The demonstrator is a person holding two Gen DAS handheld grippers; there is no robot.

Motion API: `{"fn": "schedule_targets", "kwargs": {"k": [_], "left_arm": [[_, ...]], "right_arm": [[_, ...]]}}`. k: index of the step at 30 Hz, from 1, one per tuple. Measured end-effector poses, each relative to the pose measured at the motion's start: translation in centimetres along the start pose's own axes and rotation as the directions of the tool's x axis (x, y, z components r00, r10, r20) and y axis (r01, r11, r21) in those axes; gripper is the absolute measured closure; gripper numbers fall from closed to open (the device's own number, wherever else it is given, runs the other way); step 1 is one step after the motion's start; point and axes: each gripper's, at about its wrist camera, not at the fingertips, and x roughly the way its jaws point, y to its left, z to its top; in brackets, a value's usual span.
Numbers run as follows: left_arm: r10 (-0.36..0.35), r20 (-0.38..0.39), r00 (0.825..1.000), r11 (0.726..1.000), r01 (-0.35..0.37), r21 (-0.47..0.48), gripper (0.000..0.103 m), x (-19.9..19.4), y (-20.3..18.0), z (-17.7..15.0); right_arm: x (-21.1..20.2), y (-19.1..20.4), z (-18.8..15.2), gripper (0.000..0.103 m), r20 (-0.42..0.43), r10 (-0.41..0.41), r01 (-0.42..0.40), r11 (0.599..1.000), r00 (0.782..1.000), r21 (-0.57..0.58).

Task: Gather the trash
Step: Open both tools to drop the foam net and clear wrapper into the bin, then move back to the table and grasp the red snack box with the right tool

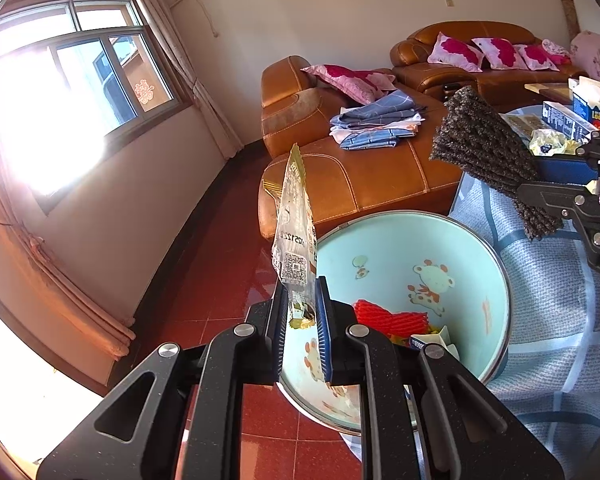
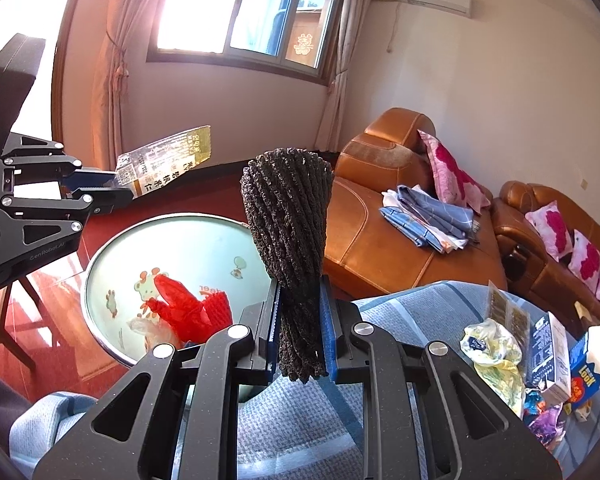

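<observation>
Left wrist view: at lower centre of the frame the left hand-held gripper (image 1: pixel 302 320) is closed almost fully on the bottom edge of a clear snack wrapper (image 1: pixel 294 240), which is held upright so that its length stands above the pads. The wrapper is pinched at one end only, probably so that it falls freely once the jaws are opened. Just to the right of it and below, the pale blue basin (image 1: pixel 496 264) with cartoon figures is seen, serving as the trash bin; red netting (image 1: pixel 388 320) and other scraps are already lying in it. The wrapper is held over the basin's near left rim, not yet inside it.

At the right edge of the same frame the right hand-held gripper (image 1: pixel 540 184) is seen, closed on a dark grey foam net sleeve (image 1: pixel 480 140). In the right wrist view the sleeve (image 2: pixel 288 232) is clamped at its narrow lower part between the blue pads, its wider end flaring upward. It is held above the blue chequered cloth (image 2: pixel 300 412) covering the counter, to the right of the basin (image 2: pixel 172 248) and beside rather than over it.

At lower right of that frame more trash remains on the cloth: a crumpled yellow-white wrapper (image 2: pixel 492 348), small cartons (image 2: pixel 552 356) and purple foil scraps (image 2: pixel 548 420). The collecting is judged to be well short of finished.
</observation>
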Motion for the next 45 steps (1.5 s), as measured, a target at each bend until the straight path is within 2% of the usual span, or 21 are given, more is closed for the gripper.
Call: {"fn": "schedule_targets", "kwargs": {"k": [2,3,5,8,9,17,19,21,26,30,33,37,41,45], "left_arm": [[-0.005,0.002,1.000,1.000,0.005,-0.004,0.081,0.0,0.0,-0.1],[-0.006,0.004,1.000,1.000,0.006,-0.009,0.073,0.0,0.0,-0.1],[-0.017,0.004,1.000,1.000,0.017,-0.015,0.064,0.1,0.0,-0.2],[-0.022,0.000,1.000,1.000,0.022,-0.015,0.058,0.2,-0.2,-0.4],[-0.019,0.002,1.000,1.000,0.020,-0.014,0.050,0.1,-0.2,-0.4],[-0.026,0.002,1.000,1.000,0.026,-0.016,0.048,0.2,-0.1,-0.5],[-0.031,0.005,1.000,0.999,0.031,-0.023,0.043,0.1,-0.1,-0.6],[-0.040,0.010,0.999,0.999,0.040,-0.029,0.038,-0.1,-0.2,-0.6],[-0.094,0.024,0.995,0.995,0.094,-0.022,0.035,-0.5,-1.8,-0.3],[-0.168,0.034,0.985,0.986,0.169,-0.005,0.032,-0.8,-4.3,0.3],[-0.222,0.050,0.974,0.975,0.220,0.032,0.031,-1.3,-6.8,1.2],[-0.299,0.077,0.951,0.953,0.294,0.069,0.027,-2.0,-10.6,2.6],[-0.358,0.090,0.929,0.931,0.348,0.113,0.027,-2.5,-14.2,4.0],[-0.395,0.088,0.915,0.913,0.380,0.147,0.025,-2.5,-17.0,4.8]], "right_arm": [[0.1,0.3,0.0,0.084,-0.007,0.020,-0.020,1.000,1.000,-0.017],[0.2,0.5,0.0,0.083,-0.013,0.034,-0.034,0.999,0.999,-0.031],[0.2,0.9,0.0,0.064,-0.008,0.028,-0.028,0.998,1.000,-0.050],[0.1,1.1,0.0,0.063,-0.001,0.034,-0.034,0.998,0.999,-0.057],[0.0,1.0,0.0,0.063,0.000,0.033,-0.033,0.998,0.999,-0.055],[-0.2,0.7,0.0,0.056,0.015,0.023,-0.022,0.999,1.000,-0.040],[-0.3,0.7,0.0,0.056,0.020,0.014,-0.013,0.999,1.000,-0.037],[-0.5,0.5,0.0,0.056,0.017,-0.011,0.011,1.000,1.000,-0.024],[-2.6,-1.5,-0.7,0.054,-0.006,-0.111,0.111,0.993,0.994,0.031],[-5.6,-5.0,-2.1,0.052,-0.042,-0.205,0.209,0.970,0.978,0.122],[-8.5,-8.1,-4.4,0.051,-0.103,-0.291,0.306,0.933,0.951,0.189],[-11.1,-11.3,-8.2,0.051,-0.194,-0.358,0.400,0.878,0.913,0.261],[-12.8,-13.8,-11.8,0.051,-0.257,-0.380,0.450,0.830,0.889,0.329],[-12.8,-15.6,-14.4,0.048,-0.316,-0.328,0.434,0.824,0.890,0.366]]}}
